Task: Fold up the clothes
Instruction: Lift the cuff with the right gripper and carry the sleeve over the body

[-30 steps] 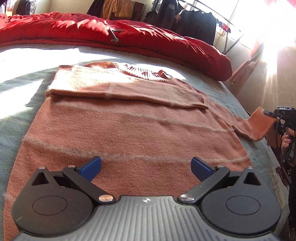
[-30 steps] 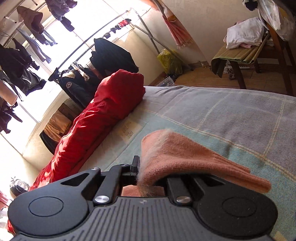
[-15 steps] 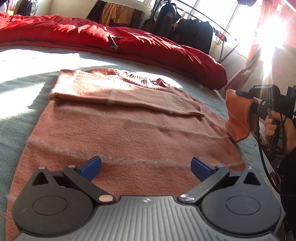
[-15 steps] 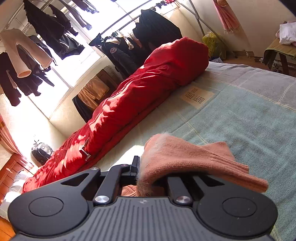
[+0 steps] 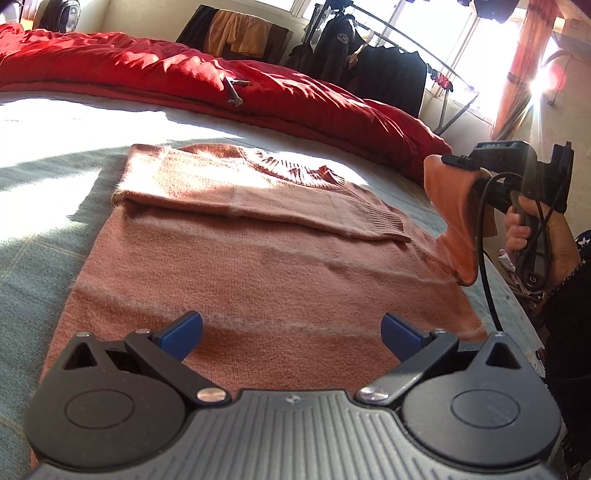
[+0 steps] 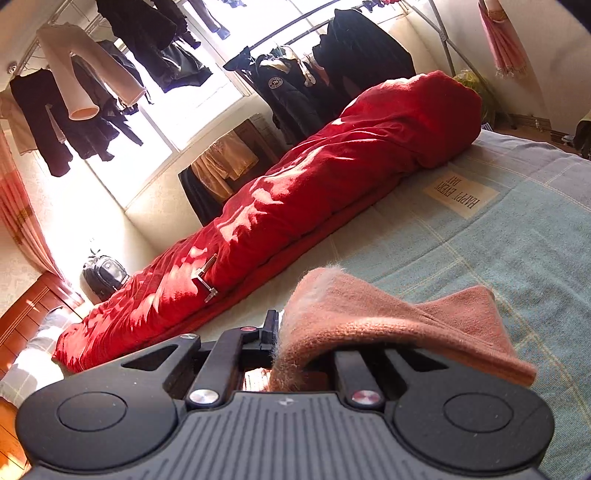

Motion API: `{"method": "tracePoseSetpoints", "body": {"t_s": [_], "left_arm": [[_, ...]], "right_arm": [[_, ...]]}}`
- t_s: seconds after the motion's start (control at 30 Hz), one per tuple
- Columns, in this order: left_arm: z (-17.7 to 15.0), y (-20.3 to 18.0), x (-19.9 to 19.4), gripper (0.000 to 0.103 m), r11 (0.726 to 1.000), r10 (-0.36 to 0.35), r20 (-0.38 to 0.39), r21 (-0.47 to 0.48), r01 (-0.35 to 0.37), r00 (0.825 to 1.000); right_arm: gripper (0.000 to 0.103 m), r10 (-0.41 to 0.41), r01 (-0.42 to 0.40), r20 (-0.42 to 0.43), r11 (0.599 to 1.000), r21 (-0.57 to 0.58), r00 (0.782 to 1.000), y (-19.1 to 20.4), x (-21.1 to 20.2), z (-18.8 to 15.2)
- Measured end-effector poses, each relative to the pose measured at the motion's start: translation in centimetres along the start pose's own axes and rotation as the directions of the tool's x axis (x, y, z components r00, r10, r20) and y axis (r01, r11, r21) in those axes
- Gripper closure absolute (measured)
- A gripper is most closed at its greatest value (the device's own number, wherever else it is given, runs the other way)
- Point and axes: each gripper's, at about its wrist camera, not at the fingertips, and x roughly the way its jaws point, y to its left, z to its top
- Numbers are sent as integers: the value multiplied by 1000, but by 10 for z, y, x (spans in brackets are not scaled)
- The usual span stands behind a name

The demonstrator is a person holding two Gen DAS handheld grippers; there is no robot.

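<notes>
This is a bedroom in a home: a bed [image 6: 517, 258] with a red quilt [image 6: 295, 199], a clothes rack [image 6: 436, 22] with hanging jackets [image 6: 291, 92], and a curtain [image 5: 521, 62] at the window.

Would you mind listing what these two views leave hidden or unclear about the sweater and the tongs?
- Right tongs, right wrist view: the tips are covered by the sleeve draped over them.
- Sweater hem, left wrist view: hidden behind the left tongs body.
- Sleeve cuff, left wrist view: behind the right tongs and the hand.
- Window area, left wrist view: washed out by sun glare.
</notes>
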Motion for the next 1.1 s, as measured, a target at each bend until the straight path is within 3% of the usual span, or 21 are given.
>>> {"method": "tracePoseSetpoints", "body": {"t_s": [0.4, 0.6, 0.97, 1.1], "left_arm": [[0, 14, -3, 1, 1000, 3, 2, -14, -3, 1000], [0, 20, -2, 1, 1000, 15, 1, -25, -15, 1000], [-2, 24, -1, 1, 999, 32, -7, -25, -32, 999], [-2, 26, 0, 1, 999, 39, -11, -29, -39, 999]], "right_arm": [[94, 15, -21, -45, 989, -146, 999, 50, 29, -20], [94, -8, -17, -87, 958, -286, 996, 79, 47, -38], [94, -110, -51, -228, 798, -601, 968, 130, 89, -96], [93, -207, -57, -257, 665, -745, 944, 143, 107, -128]]}}
